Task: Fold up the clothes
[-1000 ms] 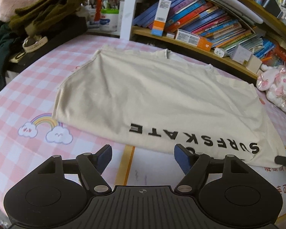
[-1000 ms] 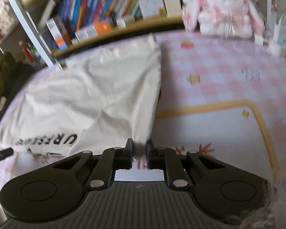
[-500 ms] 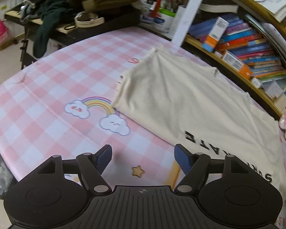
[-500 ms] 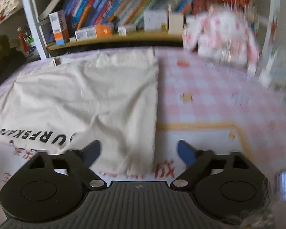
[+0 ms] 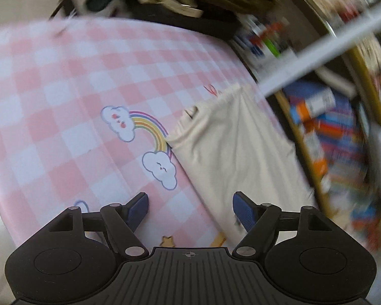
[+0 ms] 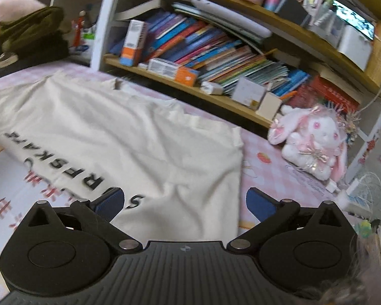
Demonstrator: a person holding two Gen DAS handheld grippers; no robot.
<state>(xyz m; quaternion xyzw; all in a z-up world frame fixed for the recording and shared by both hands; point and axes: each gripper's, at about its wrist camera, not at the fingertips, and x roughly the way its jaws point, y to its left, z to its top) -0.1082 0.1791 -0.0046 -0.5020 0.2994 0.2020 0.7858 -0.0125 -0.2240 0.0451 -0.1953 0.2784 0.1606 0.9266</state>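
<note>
Left tongs [image 5: 190,207] & right tongs [image 6: 183,200]: black ribbed body, round pivot housings, silver screws, blue pads (crosshair mark centre).

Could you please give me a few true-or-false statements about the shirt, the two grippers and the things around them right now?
1. The right gripper has its jaws open. True.
2. The left gripper is clamped on the cream T-shirt. False: its jaws are open and hold nothing.
3. The T-shirt hangs over the shelf. False: it lies flat on the pink checked cloth.
4. A pink plush rabbit sits beside the shirt. True.
</note>
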